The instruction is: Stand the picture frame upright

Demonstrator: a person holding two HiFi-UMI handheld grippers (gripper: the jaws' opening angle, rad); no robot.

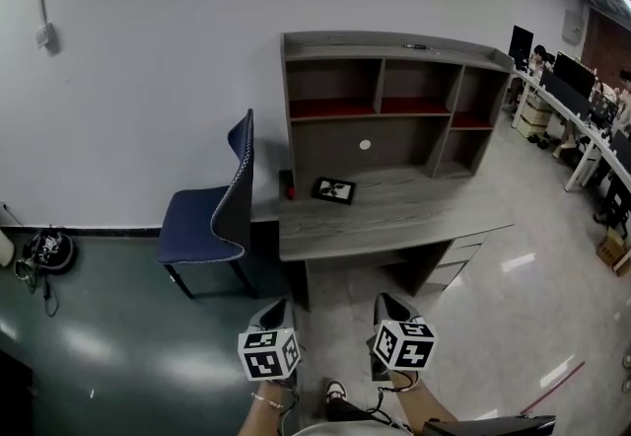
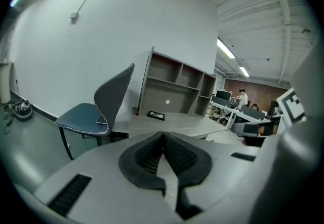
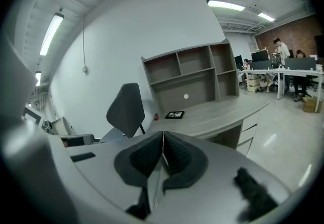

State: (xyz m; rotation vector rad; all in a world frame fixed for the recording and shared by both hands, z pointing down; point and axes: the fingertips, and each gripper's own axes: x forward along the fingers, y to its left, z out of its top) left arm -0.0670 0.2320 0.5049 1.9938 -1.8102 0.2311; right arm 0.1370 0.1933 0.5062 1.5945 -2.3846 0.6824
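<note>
lying flat near the desk's (image 1: 394, 217) back edge, the picture frame (image 1: 333, 190) is untouched; left gripper (image 1: 273, 313) and right gripper (image 1: 390, 307), fingers pressed together and empty, hover well away.

The grey wood-grain surface (image 1: 414, 212) stood against a white wall (image 1: 148, 49), with pale drawers (image 1: 454, 261) under its right end. On its far left part a black picture frame (image 1: 333, 190) lay flat on its back, face up. Just left of the frame, near the far left corner, a small red object (image 1: 290, 192) stood on the surface, too small to identify. Along the far edge a grey open shelf unit (image 1: 394, 41) with red-lined upper compartments rested on the surface. A small dark item (image 1: 415, 46) lay on its top board.
</note>
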